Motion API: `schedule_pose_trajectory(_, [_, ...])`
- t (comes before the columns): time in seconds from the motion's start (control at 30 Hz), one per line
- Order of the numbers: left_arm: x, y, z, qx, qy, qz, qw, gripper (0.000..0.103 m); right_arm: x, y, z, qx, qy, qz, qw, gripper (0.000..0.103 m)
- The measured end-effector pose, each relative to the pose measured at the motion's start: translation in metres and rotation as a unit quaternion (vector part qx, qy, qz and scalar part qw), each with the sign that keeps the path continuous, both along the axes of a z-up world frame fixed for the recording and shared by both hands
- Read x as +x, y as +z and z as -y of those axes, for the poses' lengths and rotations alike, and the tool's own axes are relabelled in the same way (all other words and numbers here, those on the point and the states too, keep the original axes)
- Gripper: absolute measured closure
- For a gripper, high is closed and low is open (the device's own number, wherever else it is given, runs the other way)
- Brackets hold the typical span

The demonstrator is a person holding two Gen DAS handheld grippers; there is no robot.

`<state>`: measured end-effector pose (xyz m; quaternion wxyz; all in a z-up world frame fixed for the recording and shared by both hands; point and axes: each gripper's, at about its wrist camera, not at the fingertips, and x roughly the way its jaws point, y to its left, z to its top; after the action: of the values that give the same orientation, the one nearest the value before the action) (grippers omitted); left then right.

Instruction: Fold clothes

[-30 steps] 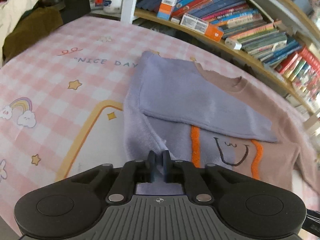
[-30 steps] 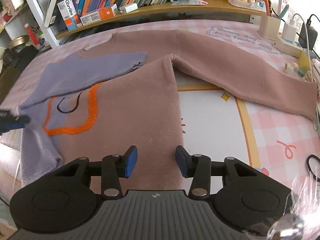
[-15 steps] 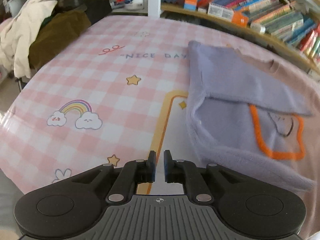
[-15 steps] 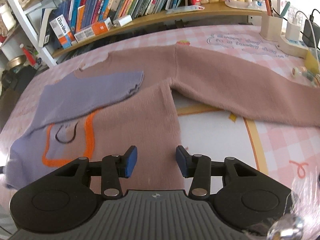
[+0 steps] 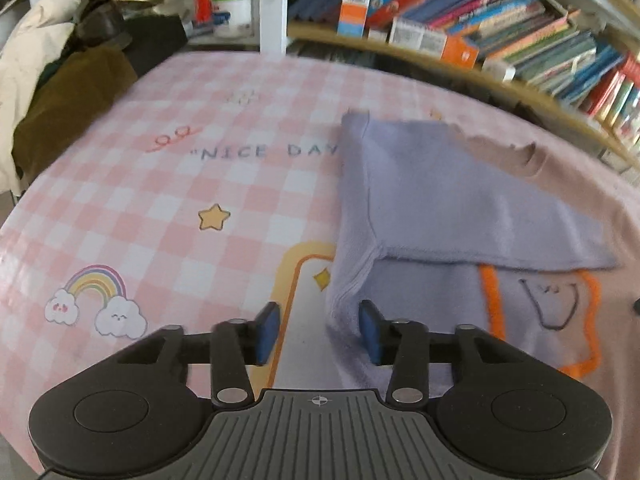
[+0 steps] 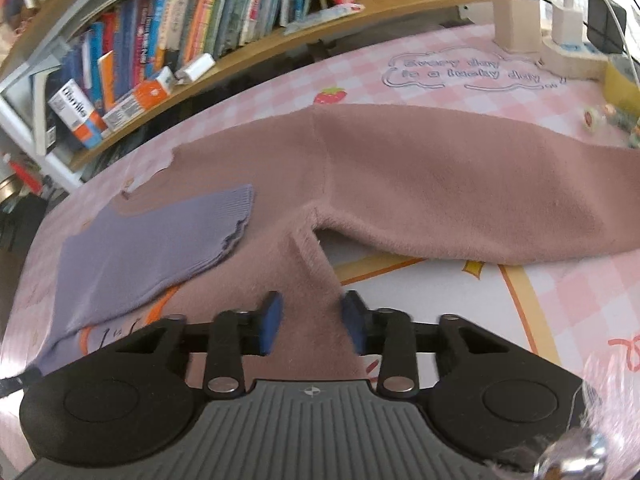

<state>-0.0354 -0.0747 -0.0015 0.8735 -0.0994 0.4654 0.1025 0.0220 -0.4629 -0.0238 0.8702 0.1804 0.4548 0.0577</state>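
A fuzzy sweater, half lilac and half dusty pink, lies flat on the table. Its lilac sleeve [image 5: 460, 208] is folded across the chest over an orange-outlined smiley patch [image 5: 548, 312]. My left gripper [image 5: 318, 332] is open and empty, its fingers straddling the sweater's left side edge. In the right wrist view the pink body [image 6: 312, 276] and the outstretched pink sleeve [image 6: 480, 196] show, with the lilac sleeve [image 6: 160, 248] at left. My right gripper [image 6: 310, 326] is open above the pink body below the armpit.
A pink checked tablecloth [image 5: 160, 200] covers the table. A bookshelf [image 6: 200, 40] runs along the far edge. Clothes [image 5: 60, 92] are piled at the far left. Chargers and a pen holder [image 6: 560, 28] stand at the far right, with small items near the sleeve end.
My left gripper let go of the lilac hem, drew back left, then opened beside the sweater's edge. My right gripper moved forward over the pink body toward the armpit.
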Motion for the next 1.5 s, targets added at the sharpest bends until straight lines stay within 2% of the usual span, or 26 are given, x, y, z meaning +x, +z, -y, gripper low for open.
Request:
schedule_pose_trajectory(0.03, [0.001,-0.001,-0.001,-0.003,-0.001,0.001,1.0,0.094,0.002,-0.001,0.0,0.004,-0.002,0.0,1.0,0.089])
schedule_pose_trajectory(0.1, [0.003,-0.003,-0.004,-0.009,-0.004,0.004,0.9999,0.097,0.007,-0.003,0.001,0.013,-0.005,-0.001,1.0,0.094])
schedule_pose_trajectory(0.23, [0.013,-0.006,-0.016,-0.003,-0.003,0.004,1.0,0.097,0.026,-0.004,-0.014,0.005,0.003,0.006,1.0,0.095])
schedule_pose_trajectory(0.4, [0.025,-0.006,-0.039,0.021,0.024,0.001,0.9995,0.097,0.054,-0.004,-0.05,-0.004,0.043,0.007,0.999,0.096])
schedule_pose_trajectory(0.53, [0.031,-0.009,-0.057,0.017,0.035,-0.007,0.9992,0.097,0.072,-0.004,-0.071,-0.02,0.069,0.02,0.997,0.097])
schedule_pose_trajectory(0.7, [0.046,-0.012,-0.042,0.01,0.002,-0.002,0.9999,0.097,0.086,-0.004,-0.068,-0.056,0.053,0.039,0.996,0.097])
schedule_pose_trajectory(0.83, [0.06,-0.014,-0.026,0.004,-0.027,0.007,0.9996,0.097,0.087,-0.007,-0.046,-0.066,0.01,0.04,0.997,0.098])
schedule_pose_trajectory(0.97, [0.071,-0.015,-0.022,0.003,-0.035,0.013,0.9993,0.097,0.077,-0.007,-0.036,-0.065,-0.016,0.035,0.997,0.098])
schedule_pose_trajectory(1.2, [0.075,-0.015,-0.021,0.009,-0.036,0.013,0.9992,0.097,0.064,-0.006,-0.034,-0.061,-0.007,0.03,0.998,0.098])
schedule_pose_trajectory(1.5, [0.06,-0.015,-0.021,0.012,-0.02,0.014,0.9996,0.097,0.052,-0.004,-0.038,-0.052,0.005,0.021,0.998,0.098])
